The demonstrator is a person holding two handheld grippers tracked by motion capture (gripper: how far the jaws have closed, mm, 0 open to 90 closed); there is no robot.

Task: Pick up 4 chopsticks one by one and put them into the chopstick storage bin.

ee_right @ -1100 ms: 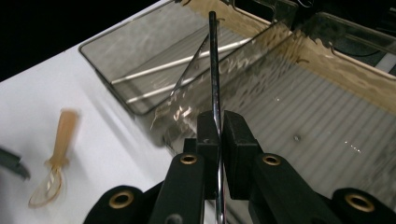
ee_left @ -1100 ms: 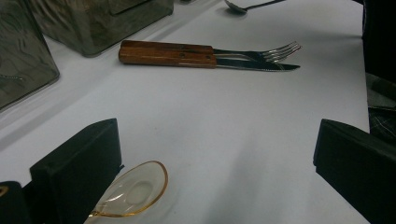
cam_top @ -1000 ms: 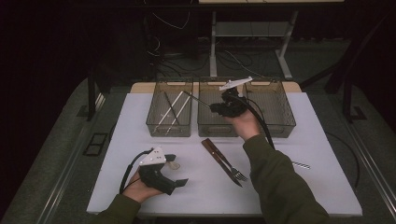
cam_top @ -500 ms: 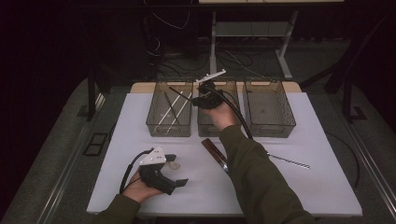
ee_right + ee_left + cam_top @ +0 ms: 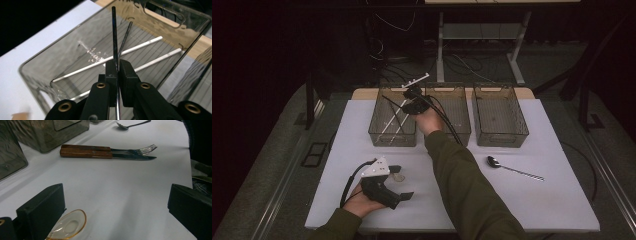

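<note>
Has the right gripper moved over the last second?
Yes. The right gripper, shut on a thin black chopstick, has swung leftward from the middle clear plastic bin to the left clear plastic bin.

Thin black chopstick point(image 5: 114, 37) tilts over the left smoky bin point(image 5: 377, 131)

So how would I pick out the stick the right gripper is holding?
Find the row of three clear bins along the table's far edge and take the left bin. The right gripper is above it, shut on a thin black stick. The two long sticks lying in that bin are white.
</note>
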